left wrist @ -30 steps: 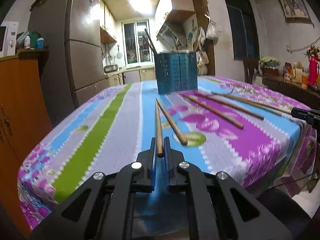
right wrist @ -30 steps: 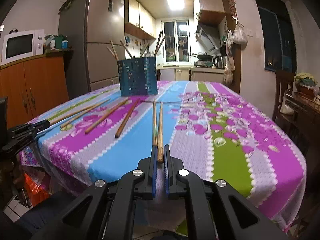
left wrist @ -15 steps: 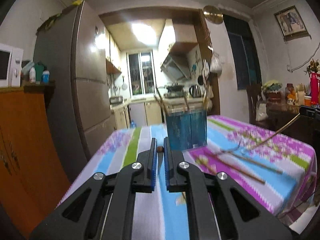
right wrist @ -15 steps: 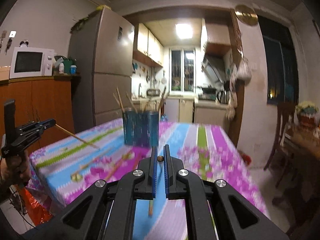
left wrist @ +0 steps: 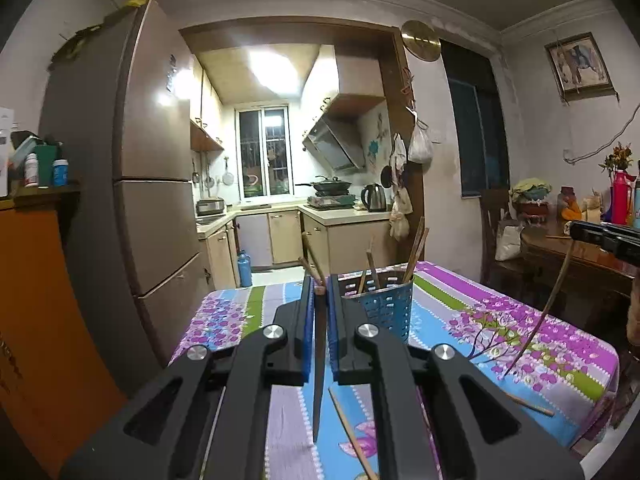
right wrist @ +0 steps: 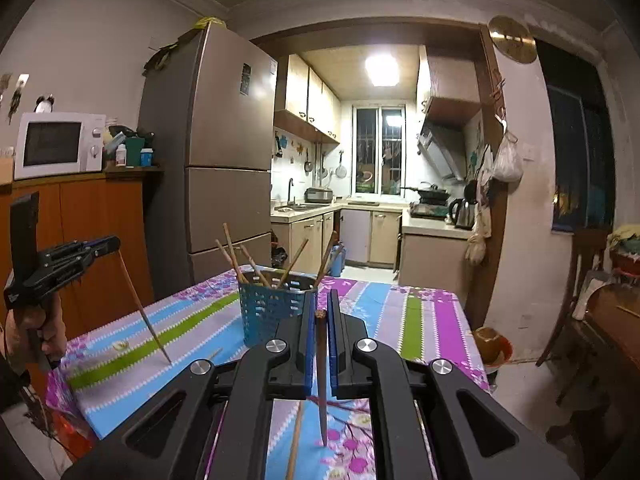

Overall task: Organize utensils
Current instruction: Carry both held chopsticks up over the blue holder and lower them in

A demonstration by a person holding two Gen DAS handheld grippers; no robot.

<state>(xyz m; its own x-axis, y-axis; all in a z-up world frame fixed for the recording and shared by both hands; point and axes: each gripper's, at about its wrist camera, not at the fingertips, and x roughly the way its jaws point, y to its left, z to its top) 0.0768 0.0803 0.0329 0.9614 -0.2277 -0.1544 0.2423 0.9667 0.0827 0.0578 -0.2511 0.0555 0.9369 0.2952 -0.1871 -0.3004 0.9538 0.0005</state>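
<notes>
Chopstick (left wrist: 319,376) pinched by top end in left gripper (left wrist: 319,292), hanging tip-down above table (left wrist: 560,344). Second chopstick (right wrist: 321,376) clamped likewise in right gripper (right wrist: 320,314), also dangling over cloth. Blue holder (left wrist: 390,308) at 1 o'clock of left gripper, at 11 o'clock of right, several chopsticks upright inside. Loose chopsticks (left wrist: 352,432) on table at 6 o'clock. Fridge (right wrist: 224,168) at 10 o'clock.

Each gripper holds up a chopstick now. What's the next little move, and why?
Probably carry both toward the blue holder and tip them in. The left gripper and right gripper each clamp a chopstick hanging tip-down above the table, and the holder already has several.
</notes>
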